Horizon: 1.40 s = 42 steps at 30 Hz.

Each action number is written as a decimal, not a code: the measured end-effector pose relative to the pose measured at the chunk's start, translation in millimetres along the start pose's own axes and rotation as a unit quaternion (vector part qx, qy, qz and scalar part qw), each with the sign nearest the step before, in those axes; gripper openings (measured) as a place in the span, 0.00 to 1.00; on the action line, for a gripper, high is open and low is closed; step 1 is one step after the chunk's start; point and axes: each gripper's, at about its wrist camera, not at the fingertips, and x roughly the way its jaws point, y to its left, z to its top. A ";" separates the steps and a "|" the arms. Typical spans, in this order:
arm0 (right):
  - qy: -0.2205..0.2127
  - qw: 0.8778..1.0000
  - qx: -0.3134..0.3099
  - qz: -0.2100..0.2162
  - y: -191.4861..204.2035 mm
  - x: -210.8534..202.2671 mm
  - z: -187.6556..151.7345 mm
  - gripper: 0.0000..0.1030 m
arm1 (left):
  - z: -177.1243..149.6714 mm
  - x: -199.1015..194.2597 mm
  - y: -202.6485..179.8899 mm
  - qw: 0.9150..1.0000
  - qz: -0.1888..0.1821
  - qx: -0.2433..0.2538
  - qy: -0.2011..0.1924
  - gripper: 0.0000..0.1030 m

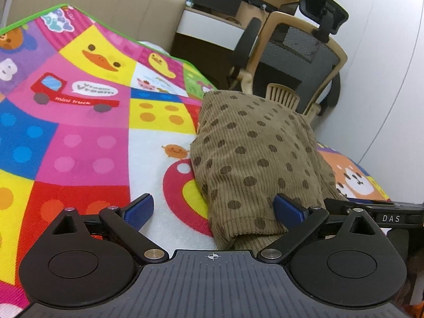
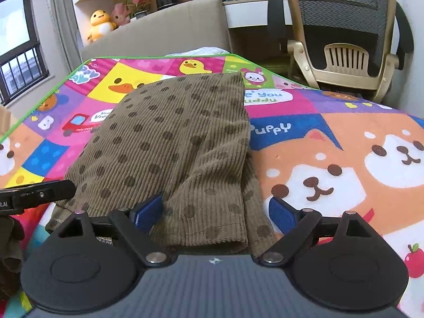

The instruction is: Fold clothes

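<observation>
A brown corduroy garment with dark dots (image 1: 251,153) lies folded on a colourful play mat (image 1: 79,137). My left gripper (image 1: 213,210) is open, its jaws wide apart at the garment's near hem, the right finger resting on the cloth and the left finger over the mat. In the right wrist view the same garment (image 2: 180,137) fills the middle, on the mat (image 2: 331,159). My right gripper (image 2: 215,213) is open, its jaws standing either side of the near folded hem, not clamped on it. The other gripper's black body (image 2: 37,193) shows at the left.
A beige headboard (image 1: 106,2) stands behind the mat. An office chair (image 1: 299,53) and a desk (image 1: 212,23) stand past the mat's far edge. Plush toys (image 2: 103,22) sit on a shelf. A window (image 2: 18,53) is at the left.
</observation>
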 end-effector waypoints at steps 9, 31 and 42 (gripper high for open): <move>-0.003 1.000 0.001 -0.005 -10.4 -4.8 0.8 0.89 | -3.2 -10.2 -2.4 1.000 0.023 -0.009 -0.016 0.98; -0.042 0.901 -0.429 -0.039 118.8 13.2 -21.8 0.54 | -4.5 -14.2 13.1 0.999 -0.014 -0.041 -0.029 1.00; -0.034 0.955 -0.294 0.026 71.6 -4.9 11.0 0.67 | -3.0 -12.3 18.6 0.998 -0.025 -0.059 -0.012 1.00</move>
